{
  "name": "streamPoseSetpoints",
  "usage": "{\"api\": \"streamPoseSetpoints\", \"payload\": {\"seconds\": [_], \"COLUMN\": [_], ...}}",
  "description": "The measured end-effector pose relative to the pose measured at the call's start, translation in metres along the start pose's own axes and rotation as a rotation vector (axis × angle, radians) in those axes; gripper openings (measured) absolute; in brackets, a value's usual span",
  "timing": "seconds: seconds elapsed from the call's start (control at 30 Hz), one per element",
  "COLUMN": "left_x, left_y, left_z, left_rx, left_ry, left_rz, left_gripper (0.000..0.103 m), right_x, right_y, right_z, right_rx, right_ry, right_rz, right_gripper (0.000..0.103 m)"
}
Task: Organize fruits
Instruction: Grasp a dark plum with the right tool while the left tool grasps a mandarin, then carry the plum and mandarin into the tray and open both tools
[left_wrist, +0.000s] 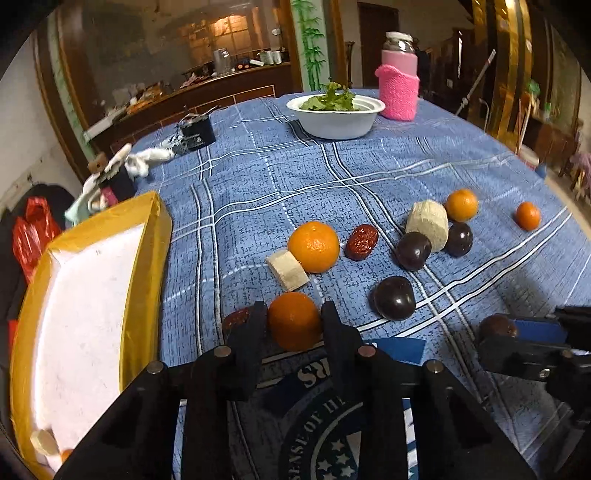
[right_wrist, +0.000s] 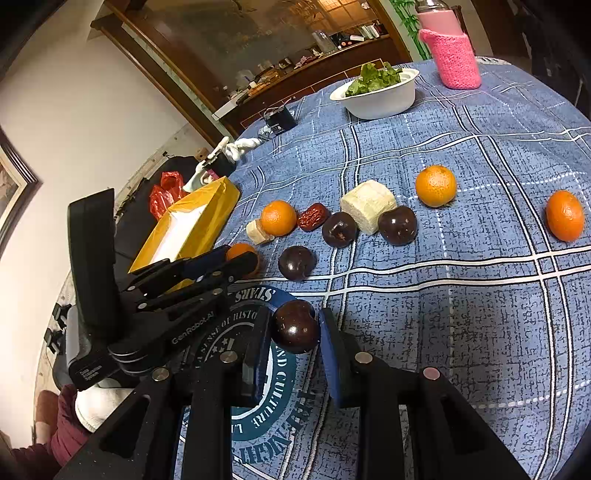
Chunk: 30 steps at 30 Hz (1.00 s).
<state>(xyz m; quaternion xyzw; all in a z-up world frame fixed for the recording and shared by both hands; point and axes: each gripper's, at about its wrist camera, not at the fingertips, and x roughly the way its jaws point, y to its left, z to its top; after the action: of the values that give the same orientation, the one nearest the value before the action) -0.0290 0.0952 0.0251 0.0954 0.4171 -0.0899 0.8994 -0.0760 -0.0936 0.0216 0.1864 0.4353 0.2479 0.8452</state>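
Observation:
My left gripper (left_wrist: 294, 314) is shut on a small orange (left_wrist: 294, 320) just above the blue checked tablecloth. My right gripper (right_wrist: 295, 325) is shut on a dark plum (right_wrist: 295, 326); it also shows in the left wrist view (left_wrist: 517, 332). Loose on the cloth lie several oranges (left_wrist: 314, 246), dark plums (left_wrist: 394, 298), red dates (left_wrist: 362, 242) and pale cut chunks (left_wrist: 427, 220). A yellow box (left_wrist: 146, 258) with a white inside stands at the left; a pale chunk (left_wrist: 43, 441) and a bit of orange lie in its near corner.
A white bowl (left_wrist: 335, 122) of greens and a pink knitted bottle sleeve (left_wrist: 399, 92) stand at the far side. A black device (left_wrist: 195, 134) and white clutter sit at the far left edge. The table edge drops off on the right.

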Motion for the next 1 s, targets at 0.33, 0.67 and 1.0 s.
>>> {"api": "streamPoseSetpoints", "payload": {"seconds": [0.33, 0.67, 1.0], "left_x": [-0.079, -0.146, -0.127], "left_y": [0.068, 0.178, 0.241], "left_z": [-0.024, -0.067, -0.091], "left_rx": [-0.266, -0.415, -0.523], "left_ry": [-0.120, -0.204, -0.154], "left_rz": [-0.060, 0.122, 0.103], "left_gripper": [0.028, 0.029, 0.029], "right_x": [-0.004, -0.020, 0.027], "right_y": [0.011, 0.044, 0.155], "right_z": [-0.003, -0.005, 0.020], "right_rx": [-0.048, -0.140, -0.253], "right_ry": [-0.041, -0.042, 0.080], "right_rz": [-0.079, -0.187, 0.030], "right_gripper": [0.028, 0.028, 0.029]}}
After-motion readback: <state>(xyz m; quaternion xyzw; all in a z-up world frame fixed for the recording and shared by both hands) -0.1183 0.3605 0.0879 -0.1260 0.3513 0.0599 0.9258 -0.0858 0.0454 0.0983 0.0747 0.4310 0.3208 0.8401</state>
